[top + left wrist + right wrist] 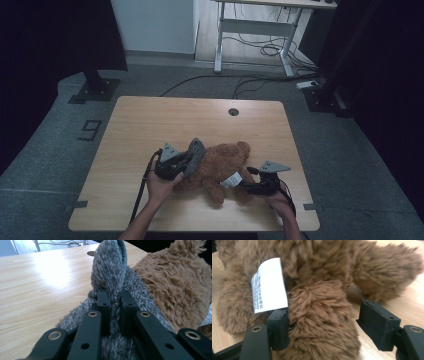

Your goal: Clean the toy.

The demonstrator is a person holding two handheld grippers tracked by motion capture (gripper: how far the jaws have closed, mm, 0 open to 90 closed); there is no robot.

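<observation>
So the brown teddy bear [220, 167] is lying on its side near the front of the wooden surface [150, 125], head pointing toward the far right, legs toward the person. A grey knit garment [195, 152] sits bunched up against its left side. The left tongs [186, 161] are pressed together on a fold of that knit. The right tongs [243, 185] are spread, with one leg [322, 322] sitting loosely between them, right beside the white tag [269, 285]. Right hand's nearer the legs, imo.
</observation>
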